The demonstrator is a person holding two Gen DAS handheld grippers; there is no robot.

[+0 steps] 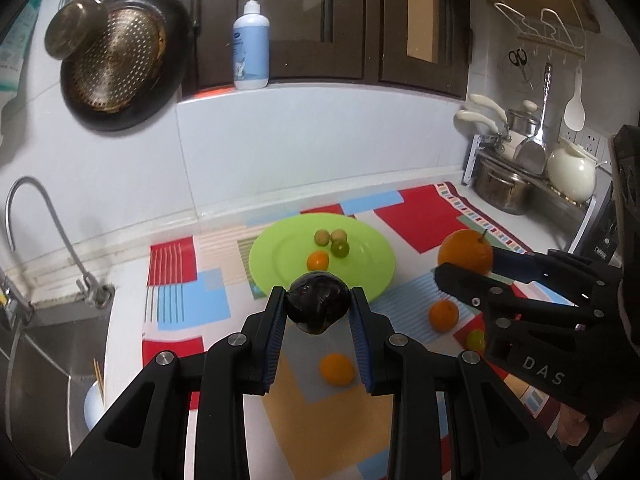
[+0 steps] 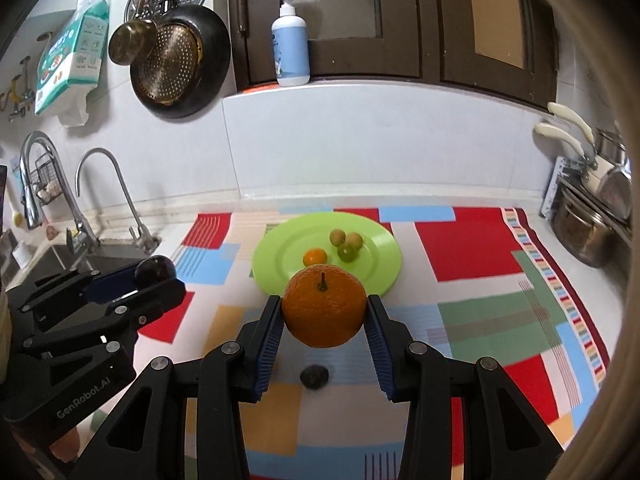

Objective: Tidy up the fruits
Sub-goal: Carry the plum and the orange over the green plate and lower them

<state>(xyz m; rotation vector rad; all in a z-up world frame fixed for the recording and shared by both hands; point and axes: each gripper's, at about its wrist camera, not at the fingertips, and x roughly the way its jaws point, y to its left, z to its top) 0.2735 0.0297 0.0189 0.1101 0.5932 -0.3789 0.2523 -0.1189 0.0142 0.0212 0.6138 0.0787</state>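
Note:
My left gripper (image 1: 319, 304) is shut on a dark purple plum (image 1: 318, 303) and holds it above the near rim of the green plate (image 1: 372, 268). My right gripper (image 2: 325, 312) is shut on a large orange (image 2: 324, 306), also held near the plate (image 2: 384, 276). The plate carries a small orange (image 1: 318, 260), a green fruit (image 1: 340, 248) and two yellowish small fruits (image 1: 322, 237). On the mat lie two small oranges (image 1: 337, 369) (image 1: 443, 315), a yellow-green fruit (image 1: 475, 339) and a dark small fruit (image 2: 315, 376).
A patterned mat (image 2: 472, 248) covers the counter. A sink with taps (image 2: 116, 200) is at the left. Pots and a rack (image 1: 520, 176) stand at the right. A pump bottle (image 1: 251, 40) sits on the ledge, and pans (image 1: 116, 60) hang on the wall.

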